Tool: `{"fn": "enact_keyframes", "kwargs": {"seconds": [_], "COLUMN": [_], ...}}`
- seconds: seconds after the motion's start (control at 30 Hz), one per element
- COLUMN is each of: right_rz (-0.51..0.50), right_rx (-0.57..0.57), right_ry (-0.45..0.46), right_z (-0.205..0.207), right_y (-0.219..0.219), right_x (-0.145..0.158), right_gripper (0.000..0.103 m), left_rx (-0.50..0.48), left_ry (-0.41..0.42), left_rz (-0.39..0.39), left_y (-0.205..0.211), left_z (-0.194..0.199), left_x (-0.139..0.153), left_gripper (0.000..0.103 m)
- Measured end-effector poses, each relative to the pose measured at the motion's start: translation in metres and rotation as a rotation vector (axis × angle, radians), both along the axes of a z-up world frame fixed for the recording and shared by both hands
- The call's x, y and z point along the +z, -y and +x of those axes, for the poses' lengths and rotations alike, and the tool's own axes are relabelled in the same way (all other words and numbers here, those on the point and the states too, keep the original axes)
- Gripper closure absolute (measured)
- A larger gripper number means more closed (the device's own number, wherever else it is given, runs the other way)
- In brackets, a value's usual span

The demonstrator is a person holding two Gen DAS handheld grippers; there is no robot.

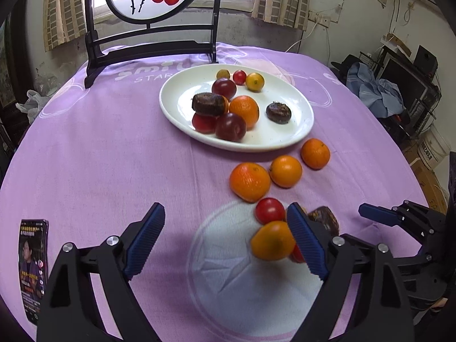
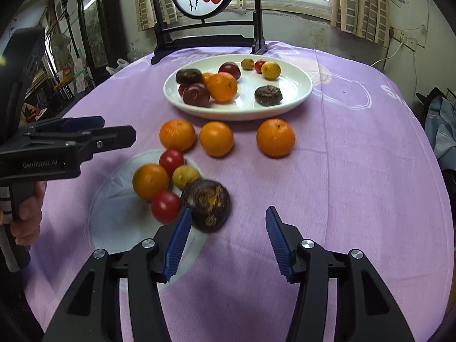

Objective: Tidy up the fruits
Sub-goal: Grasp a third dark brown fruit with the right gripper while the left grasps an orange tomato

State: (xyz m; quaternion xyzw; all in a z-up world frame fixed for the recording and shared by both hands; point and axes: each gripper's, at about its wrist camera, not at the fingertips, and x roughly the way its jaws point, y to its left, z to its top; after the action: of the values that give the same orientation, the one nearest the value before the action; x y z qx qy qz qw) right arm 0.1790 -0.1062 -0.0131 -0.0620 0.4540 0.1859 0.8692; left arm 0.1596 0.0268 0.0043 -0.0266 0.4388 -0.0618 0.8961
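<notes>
A white plate (image 1: 182,105) (image 2: 296,97) on the purple cloth holds several fruits: oranges, dark red tomatoes, dark brown fruits, small yellow ones. Three oranges (image 2: 216,139) lie in a row in front of it. Nearer lies a cluster: an orange fruit (image 1: 273,240) (image 2: 150,181), red tomatoes (image 1: 269,210) (image 2: 166,207), a yellow-green fruit (image 2: 185,176) and a dark brown fruit (image 2: 205,201). My left gripper (image 1: 225,240) is open and empty, its right finger beside the orange fruit. My right gripper (image 2: 226,240) is open and empty, its left finger touching or just short of the dark brown fruit.
A black wooden screen stand (image 1: 148,48) with a painted round panel stands at the table's far edge. A phone (image 1: 32,268) lies on the cloth at the near left. The left gripper shows from the side in the right wrist view (image 2: 85,134).
</notes>
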Motion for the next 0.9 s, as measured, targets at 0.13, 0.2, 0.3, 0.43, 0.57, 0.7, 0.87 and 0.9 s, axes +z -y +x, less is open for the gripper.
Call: {"fn": "enact_keyframes", "kwargs": {"seconds": [0.13,0.2,0.3,0.43,0.57,0.7,0.87,0.9], "right_rz": [-0.014,-0.031,-0.061,-0.093,-0.103,-0.105,-0.107,-0.102], "right_rx": [0.021,0.036,0.049,0.053,0.051,0.051,0.055,0.053], "right_ry": [-0.018,-0.031,-0.046,-0.038,-0.031,-0.026,-0.006,-0.008], "right_z": [-0.007,-0.009,-0.008,-0.004,0.007,0.017,0.02,0.02], "right_y": [-0.004,-0.008,-0.014,-0.02,-0.025,-0.029,-0.036,-0.035], "right_x": [-0.006,-0.01,-0.018,-0.022,-0.023,-0.023,-0.02,-0.02], "right_gripper": [0.048,0.047,0.047,0.047,0.047,0.047,0.061,0.061], "left_rx": [0.005,0.006,-0.001,-0.002,-0.002,-0.009,-0.016,-0.018], "left_ry": [-0.009,-0.016,-0.021,-0.02,-0.033,-0.036,-0.036,-0.036], "left_rz": [-0.01,-0.011,-0.01,-0.022,-0.034,-0.035,-0.035,-0.035], "left_y": [-0.003,-0.005,-0.007,-0.01,-0.012,-0.011,-0.009,-0.009], "left_z": [-0.005,-0.007,-0.008,-0.007,-0.006,-0.006,-0.008,-0.008], "left_x": [-0.007,-0.011,-0.014,-0.015,-0.018,-0.018,-0.016,-0.016], "left_gripper": [0.015,0.015,0.015,0.015,0.014,0.014,0.014,0.014]}}
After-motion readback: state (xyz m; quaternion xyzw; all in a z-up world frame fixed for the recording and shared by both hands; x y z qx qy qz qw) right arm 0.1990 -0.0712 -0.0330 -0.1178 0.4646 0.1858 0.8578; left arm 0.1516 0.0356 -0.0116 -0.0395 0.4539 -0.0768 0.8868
